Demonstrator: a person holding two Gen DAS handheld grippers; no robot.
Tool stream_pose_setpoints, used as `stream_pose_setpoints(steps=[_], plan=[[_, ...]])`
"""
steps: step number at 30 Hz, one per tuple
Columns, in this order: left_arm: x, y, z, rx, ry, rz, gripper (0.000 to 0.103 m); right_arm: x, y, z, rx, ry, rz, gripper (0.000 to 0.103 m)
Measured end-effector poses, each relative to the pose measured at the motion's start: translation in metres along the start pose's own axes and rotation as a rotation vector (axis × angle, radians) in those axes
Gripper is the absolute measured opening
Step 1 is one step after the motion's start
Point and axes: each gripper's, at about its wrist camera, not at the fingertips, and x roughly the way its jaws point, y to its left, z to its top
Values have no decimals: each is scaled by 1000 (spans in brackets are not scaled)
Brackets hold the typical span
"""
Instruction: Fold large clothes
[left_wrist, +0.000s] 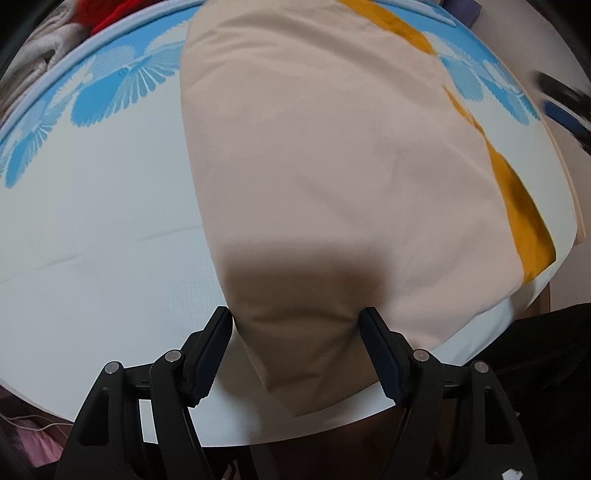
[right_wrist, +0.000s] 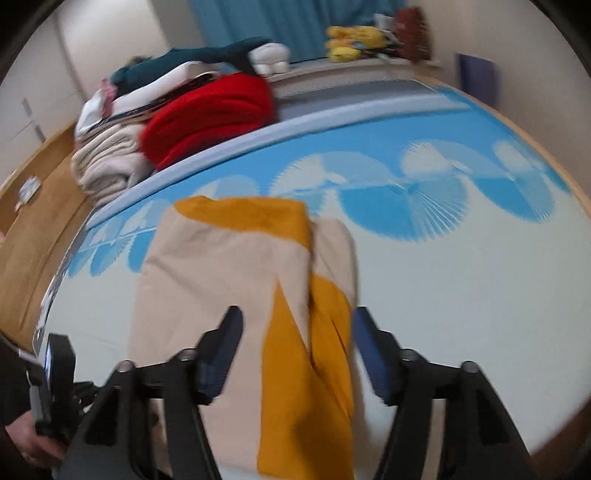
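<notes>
White mattress (right_wrist: 461, 295) with blue fan-print band, beige-and-mustard folded cloth garment (left_wrist: 332, 166) lying flat on it.
Right view only: stacked folded laundry pile (right_wrist: 177, 122), blue curtain (right_wrist: 288, 26), wooden floor. Left gripper (left_wrist: 295, 328) fingers spread over the garment's near edge; right gripper (right_wrist: 297, 332) spread above its mustard part.

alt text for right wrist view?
Open right gripper above a beige-and-mustard garment lying folded on a white and blue bed. Behind it sits a pile of clothes topped with red fabric.
</notes>
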Motion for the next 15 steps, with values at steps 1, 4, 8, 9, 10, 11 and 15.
stream_pose_setpoints(steps=[1, 4, 8, 9, 10, 11, 15], plan=[[-5, -1, 1, -5, -16, 4, 70, 17, 1, 9, 15, 23, -5, 65], [-14, 3, 2, -22, -48, 17, 70, 75, 3, 36, 83, 90, 27, 65], [-15, 15, 8, -72, -53, 4, 70, 142, -1, 48, 164, 211, 51, 65], [-13, 16, 10, -75, -46, -5, 70, 149, -1, 48, 166, 221, 61, 65], [-11, 16, 12, -71, -41, -10, 70, 156, 1, 51, 160, 220, 77, 65], [-10, 14, 13, -66, -37, -11, 70, 159, 3, 52, 149, 219, 99, 56], [-12, 15, 8, -63, -32, -23, 70, 156, 10, 65, 137, 150, 151, 2]])
